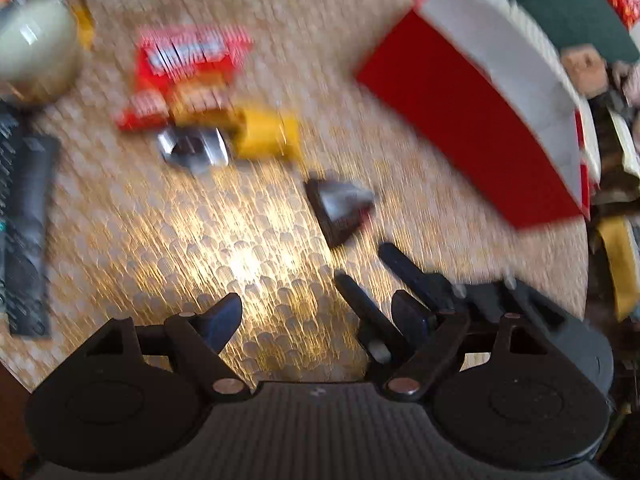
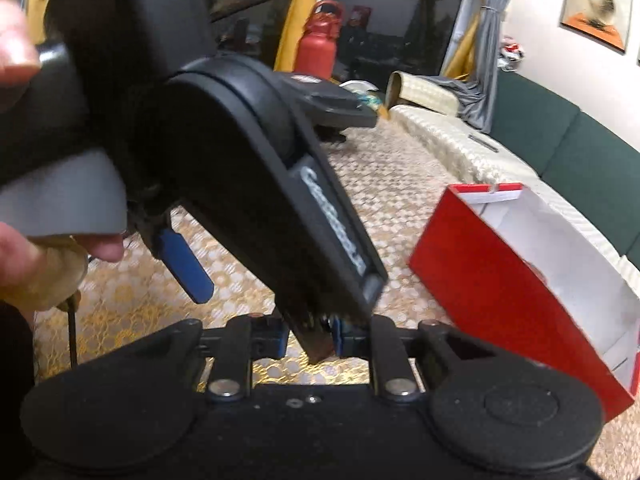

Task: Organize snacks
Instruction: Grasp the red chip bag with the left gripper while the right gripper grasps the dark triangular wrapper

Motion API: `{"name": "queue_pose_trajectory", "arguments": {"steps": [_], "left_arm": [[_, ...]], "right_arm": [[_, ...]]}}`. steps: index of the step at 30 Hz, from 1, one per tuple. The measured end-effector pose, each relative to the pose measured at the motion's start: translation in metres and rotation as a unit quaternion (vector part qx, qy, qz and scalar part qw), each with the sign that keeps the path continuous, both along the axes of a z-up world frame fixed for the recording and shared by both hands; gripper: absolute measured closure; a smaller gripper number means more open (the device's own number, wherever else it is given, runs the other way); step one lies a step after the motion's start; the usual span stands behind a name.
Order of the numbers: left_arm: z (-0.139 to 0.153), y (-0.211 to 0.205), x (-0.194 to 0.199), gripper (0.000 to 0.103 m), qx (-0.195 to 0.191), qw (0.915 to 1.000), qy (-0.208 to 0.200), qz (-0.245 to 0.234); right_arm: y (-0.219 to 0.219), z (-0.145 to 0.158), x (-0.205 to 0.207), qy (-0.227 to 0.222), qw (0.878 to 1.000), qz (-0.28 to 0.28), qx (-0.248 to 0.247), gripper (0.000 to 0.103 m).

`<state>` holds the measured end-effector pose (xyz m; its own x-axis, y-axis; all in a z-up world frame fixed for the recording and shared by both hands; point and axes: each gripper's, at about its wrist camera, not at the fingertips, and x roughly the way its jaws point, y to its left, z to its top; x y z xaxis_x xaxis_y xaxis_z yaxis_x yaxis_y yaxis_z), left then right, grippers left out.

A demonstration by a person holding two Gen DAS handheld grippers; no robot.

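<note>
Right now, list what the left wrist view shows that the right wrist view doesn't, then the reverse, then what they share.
Only the left wrist view: loose snacks on the table, all blurred: a red packet, a yellow packet, a silver wrapper and a dark wedge-shaped packet.
Only the right wrist view: a red bottle, framed pictures on the wall and a person's hand.
Both: the red box, open and white inside, and the patterned tablecloth.
</note>
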<state>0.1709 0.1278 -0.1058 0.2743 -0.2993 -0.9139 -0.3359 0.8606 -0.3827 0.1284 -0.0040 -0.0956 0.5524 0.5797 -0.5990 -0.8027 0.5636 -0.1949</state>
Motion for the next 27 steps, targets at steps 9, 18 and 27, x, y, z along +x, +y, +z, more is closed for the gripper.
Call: {"name": "queue_pose_trajectory", "arguments": {"steps": [9, 18, 27], "left_arm": [[0.010, 0.006, -0.003, 0.028, -0.016, 0.9997, -0.016, 0.007], [0.005, 0.003, -0.002, 0.026, -0.001, 0.9998, 0.018, -0.005], [0.039, 0.057, -0.009, 0.027, 0.025, 0.9959, -0.064, 0.059]], "right_arm": [[-0.005, -0.004, 0.014, 0.040, 0.998, -0.022, 0.032, 0.069], [0.004, 0.002, 0.002, -0.020, 1.000, 0.012, 0.002, 0.066], [-0.013, -0.001, 0.027, 0.056, 0.996, -0.043, 0.059, 0.000]]}}
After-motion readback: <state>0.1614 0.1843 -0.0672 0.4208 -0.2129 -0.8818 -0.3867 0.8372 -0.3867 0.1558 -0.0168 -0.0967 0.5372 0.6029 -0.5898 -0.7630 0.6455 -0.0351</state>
